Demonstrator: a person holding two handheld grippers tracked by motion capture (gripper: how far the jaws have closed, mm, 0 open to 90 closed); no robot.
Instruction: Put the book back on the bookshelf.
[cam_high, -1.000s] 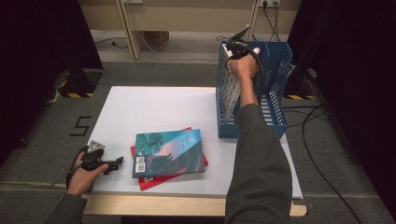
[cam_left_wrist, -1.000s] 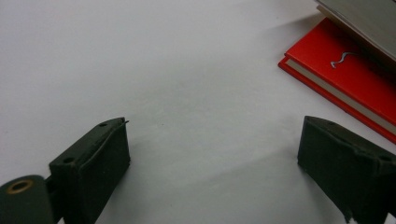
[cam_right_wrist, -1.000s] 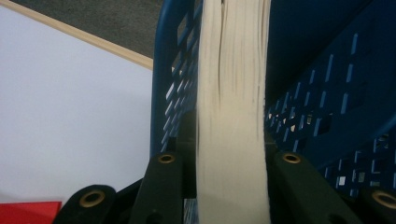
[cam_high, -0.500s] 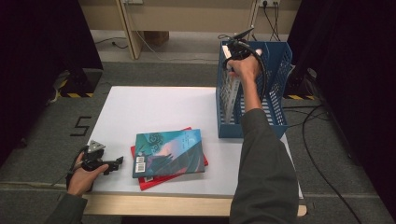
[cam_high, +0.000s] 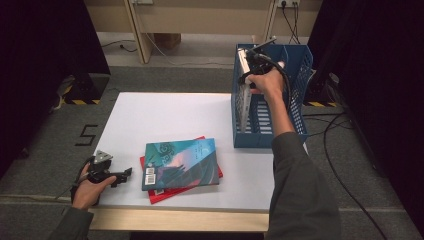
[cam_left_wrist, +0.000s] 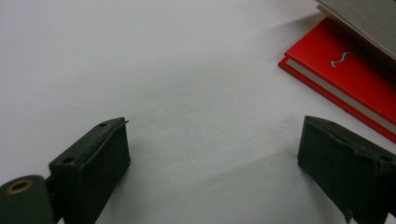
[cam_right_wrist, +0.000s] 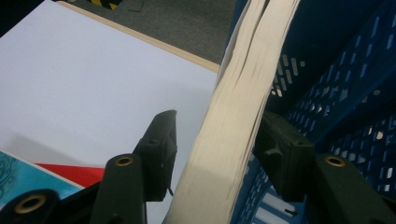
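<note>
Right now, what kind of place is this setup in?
Probably a lab or studio recording bay, not a home or office: a white table stands on grey carpet, black curtains hang at both sides, yellow-black hazard tape marks the floor, and cables trail beside a blue file rack.

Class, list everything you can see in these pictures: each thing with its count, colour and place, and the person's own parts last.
Table: one, white, centre.
Teal book: one, flat on the red book, near table edge.
Red book: one, flat under the teal book.
File rack: one, blue, table's far right corner.
Upright book: one, cream page edges, standing in the rack's left slot.
Left gripper: one, black, on the table's near left, open.
Right gripper: one, black, jaws just opening, astride the upright book.
Left hand: holds left gripper.
Right hand: holds right gripper.
</note>
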